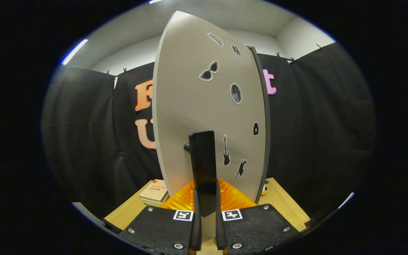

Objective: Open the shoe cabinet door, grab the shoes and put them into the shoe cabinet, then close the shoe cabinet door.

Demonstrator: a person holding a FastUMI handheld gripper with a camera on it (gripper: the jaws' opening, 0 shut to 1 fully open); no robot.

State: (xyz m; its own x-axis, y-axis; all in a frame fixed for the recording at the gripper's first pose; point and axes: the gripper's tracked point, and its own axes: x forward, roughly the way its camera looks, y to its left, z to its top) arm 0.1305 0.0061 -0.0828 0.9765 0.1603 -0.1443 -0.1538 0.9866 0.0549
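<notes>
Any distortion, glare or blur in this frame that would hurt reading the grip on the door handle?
Gripper view: fisheye bows the cabinet door into a curve; lighting is even, with no glare on it; stickers and the dark handle look sharp; the gripper fingers press on the handle's lower end; the black cloth wall swallows detail.

The cabinet door (204, 106) swung edge-on blocks whatever's inside the cabinet. Its handle (204, 166) hides part of the orange thing (232, 198) behind it, can't tell what that is. The books (154, 194) on the table (282, 198) are half covered by the door.
</notes>
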